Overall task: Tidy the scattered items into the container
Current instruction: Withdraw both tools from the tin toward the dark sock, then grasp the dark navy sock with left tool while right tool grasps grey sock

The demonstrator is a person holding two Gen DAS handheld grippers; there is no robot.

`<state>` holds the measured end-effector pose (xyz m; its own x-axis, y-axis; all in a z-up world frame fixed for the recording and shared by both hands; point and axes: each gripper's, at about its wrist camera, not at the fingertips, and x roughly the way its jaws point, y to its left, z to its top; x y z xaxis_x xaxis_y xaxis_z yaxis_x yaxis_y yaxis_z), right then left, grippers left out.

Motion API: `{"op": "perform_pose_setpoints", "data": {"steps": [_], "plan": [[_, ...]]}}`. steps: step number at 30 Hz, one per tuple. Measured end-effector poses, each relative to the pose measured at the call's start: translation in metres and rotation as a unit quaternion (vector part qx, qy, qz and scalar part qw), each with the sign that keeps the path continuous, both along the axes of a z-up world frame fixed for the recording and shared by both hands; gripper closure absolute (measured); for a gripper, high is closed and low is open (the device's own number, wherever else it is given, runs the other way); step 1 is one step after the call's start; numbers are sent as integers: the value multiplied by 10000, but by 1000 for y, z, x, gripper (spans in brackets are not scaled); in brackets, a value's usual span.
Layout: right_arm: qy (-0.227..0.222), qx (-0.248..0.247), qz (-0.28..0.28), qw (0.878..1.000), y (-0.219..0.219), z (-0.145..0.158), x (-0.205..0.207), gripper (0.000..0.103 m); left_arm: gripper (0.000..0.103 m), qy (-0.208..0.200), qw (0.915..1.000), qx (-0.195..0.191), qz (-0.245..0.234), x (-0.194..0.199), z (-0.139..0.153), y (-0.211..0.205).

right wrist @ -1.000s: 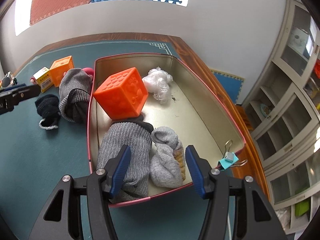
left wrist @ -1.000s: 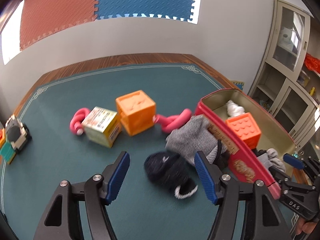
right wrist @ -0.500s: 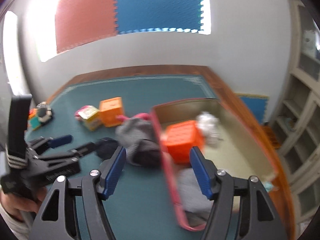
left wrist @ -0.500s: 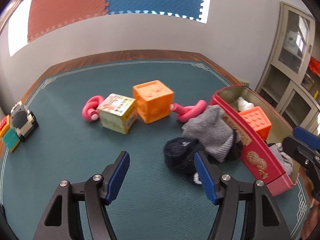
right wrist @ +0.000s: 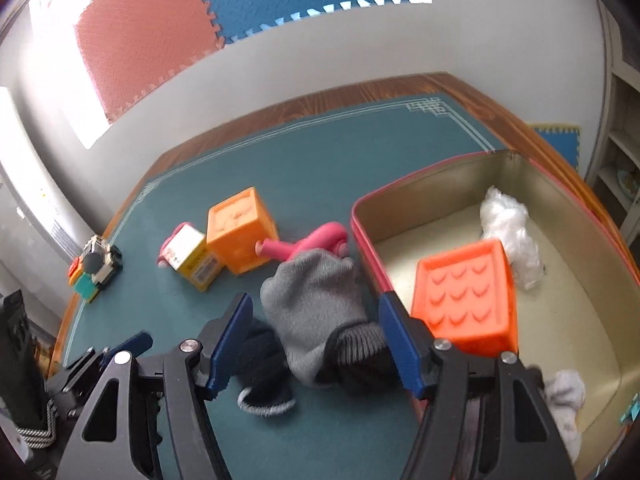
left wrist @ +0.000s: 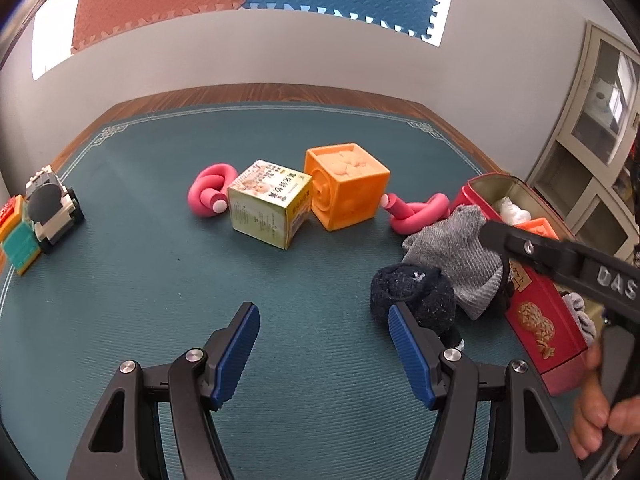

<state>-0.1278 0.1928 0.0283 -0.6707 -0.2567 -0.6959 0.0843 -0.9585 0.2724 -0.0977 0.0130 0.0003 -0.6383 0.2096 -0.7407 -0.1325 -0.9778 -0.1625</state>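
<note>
Both grippers hover over the green-matted surface, nothing held. Left gripper (left wrist: 324, 354) fingers spread about halfway, only bare mat between them; dark sock (left wrist: 412, 296) just off its right fingertip. Right gripper (right wrist: 316, 340) fingers likewise spread, framing the grey sock (right wrist: 316, 300) without visibly pressing it. Probably lining up for that pick, since it lies closest to the tin.

Tin (right wrist: 366, 248) sits at the surface's right edge, open top, red outside, pale inside. Already in it: an orange block (right wrist: 466, 300), a white crumpled wad (right wrist: 508, 236), a pale grey sock (right wrist: 564, 404) at the near end. Plenty of free floor left at the far end.

Still scattered:
- grey sock, slumped against the tin's left wall, cuff toward the camera
- dark sock, touching the grey one on its left
- pink foam loop (left wrist: 416, 214) behind the grey sock, just beside the tin's far corner
- orange cube (left wrist: 346, 184) and printed box (left wrist: 272, 204), touching, mid-surface
- second pink loop (left wrist: 210, 194) just left of the box
- small toy pile (left wrist: 40, 216) at the left edge, well apart from everything

Obstructions: tin wall right beside the grey sock, tight for the right finger on that side. Socks overlap, risk of dragging both. Grippers close to each other over the socks; collision possible if both go in together.
</note>
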Motion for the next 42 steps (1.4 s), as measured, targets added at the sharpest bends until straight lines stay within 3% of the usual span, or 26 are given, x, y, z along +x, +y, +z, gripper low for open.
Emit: {"op": "perform_pose_setpoints", "data": {"steps": [2,7,17,22,31,37,42], "plan": [[18,102,-2,9999,-2,0,-2,34,34,-32,10000,4,-10,-1,-2,0],[141,923,-218,9954,-8,-5,-8,34,34,-118,9999,11,10,-3,-6,0],[97,881,-811,9928,32,-7,-22,34,34,-191,9998,-39,-24,-5,-9,6],[164,560,-545,9968,31,-6,-17,25,34,-173,9997,110,-121,-5,-1,13],[252,831,71,9962,1,-15,-17,25,34,-241,9992,-6,-334,-12,-3,40],[247,997,221,9945,-1,-22,-18,25,34,-257,9986,-121,-437,-14,-4,55],[223,981,-70,9949,23,-22,-21,23,33,-275,9986,-123,-436,-14,-6,58]]}}
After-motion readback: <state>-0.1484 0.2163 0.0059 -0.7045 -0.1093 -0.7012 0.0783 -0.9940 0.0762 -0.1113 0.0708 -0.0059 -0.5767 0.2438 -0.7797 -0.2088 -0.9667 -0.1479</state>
